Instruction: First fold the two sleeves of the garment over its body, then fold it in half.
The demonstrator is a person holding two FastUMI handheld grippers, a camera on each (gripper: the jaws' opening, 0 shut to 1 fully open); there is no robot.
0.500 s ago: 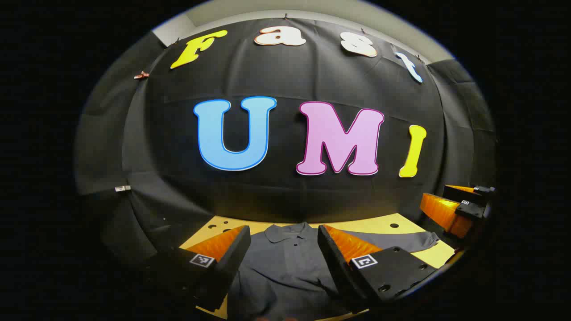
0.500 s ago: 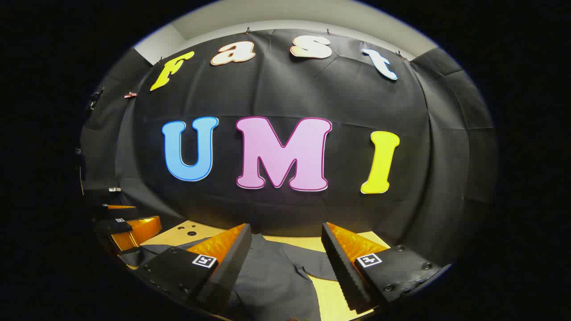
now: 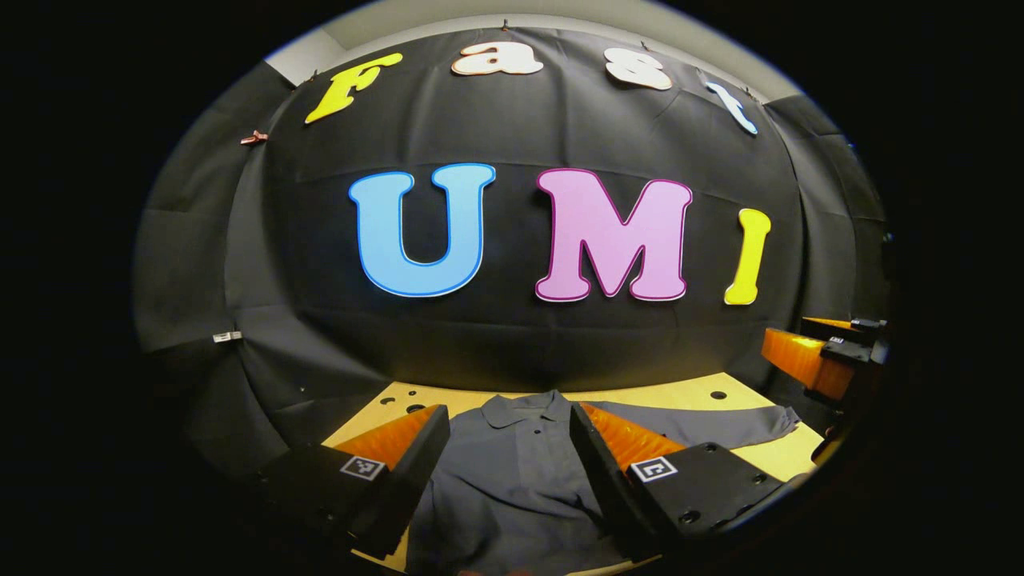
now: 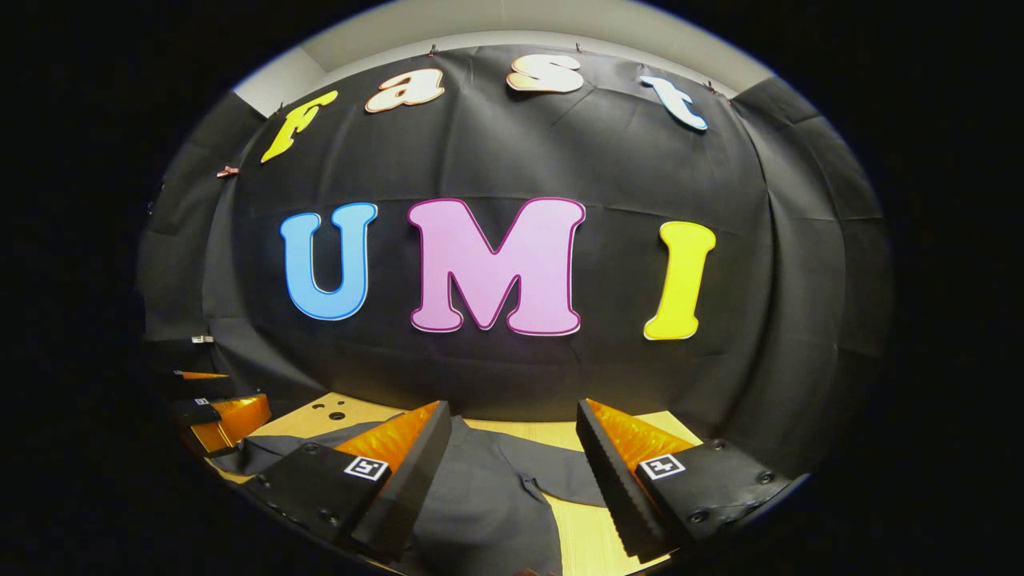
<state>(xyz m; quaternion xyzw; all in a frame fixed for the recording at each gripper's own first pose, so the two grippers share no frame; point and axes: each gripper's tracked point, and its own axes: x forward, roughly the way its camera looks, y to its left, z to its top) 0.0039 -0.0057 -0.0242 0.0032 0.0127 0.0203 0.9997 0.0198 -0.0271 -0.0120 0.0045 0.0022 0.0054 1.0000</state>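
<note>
A dark grey polo shirt (image 3: 520, 480) lies flat on the yellow table (image 3: 680, 396), collar toward the booth wall. One sleeve (image 3: 720, 428) stretches out to the right in the left gripper view. My left gripper (image 3: 508, 472) hangs open above the shirt's chest, nothing between its fingers. In the right gripper view the shirt (image 4: 480, 496) spreads below my right gripper (image 4: 512, 480), which is open and holds nothing. A sleeve (image 4: 264, 452) reaches left there. The right gripper (image 3: 824, 360) shows at the far right of the left gripper view, and the left gripper (image 4: 212, 412) at the far left of the right gripper view.
The yellow table (image 4: 592, 536) has small holes near its back edge (image 3: 712, 394). Black cloth walls close the booth behind and on both sides.
Both cameras have tilted down a little, so more of the shirt and table shows. The shirt has not moved and both grippers stay open.
</note>
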